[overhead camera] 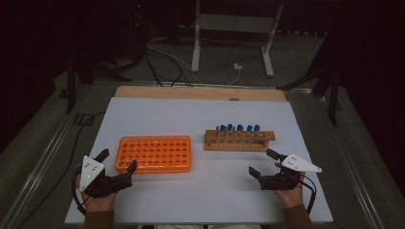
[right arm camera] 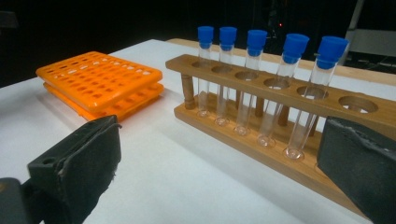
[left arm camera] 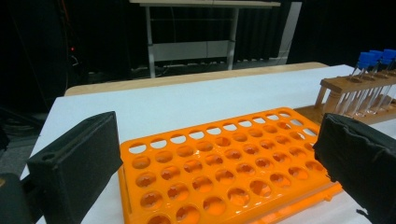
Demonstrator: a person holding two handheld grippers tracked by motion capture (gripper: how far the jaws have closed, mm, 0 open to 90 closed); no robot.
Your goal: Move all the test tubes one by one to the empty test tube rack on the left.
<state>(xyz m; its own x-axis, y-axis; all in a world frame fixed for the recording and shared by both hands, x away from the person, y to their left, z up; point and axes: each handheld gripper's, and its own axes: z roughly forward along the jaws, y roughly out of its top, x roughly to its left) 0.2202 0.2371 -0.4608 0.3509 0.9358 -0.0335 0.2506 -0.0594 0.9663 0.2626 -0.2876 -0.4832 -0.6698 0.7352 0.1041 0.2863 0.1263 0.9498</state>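
An orange tube rack (overhead camera: 154,153) with many empty holes lies on the white table top, left of centre. To its right stands a wooden rack (overhead camera: 239,140) holding several clear tubes with blue caps (overhead camera: 239,128). My left gripper (overhead camera: 117,160) rests open at the orange rack's near left corner, with nothing between its jaws. My right gripper (overhead camera: 263,162) is open just in front of the wooden rack's right end, also empty. In the left gripper view the orange rack (left arm camera: 219,168) lies close ahead. In the right gripper view the wooden rack (right arm camera: 280,107) and its tubes (right arm camera: 252,79) stand close ahead.
The white sheet (overhead camera: 200,114) covers a wooden table whose far edge (overhead camera: 200,92) shows. Beyond it are a white frame stand (overhead camera: 234,33) and cables (overhead camera: 167,62) on the floor. Metal rails (overhead camera: 43,157) run along both sides.
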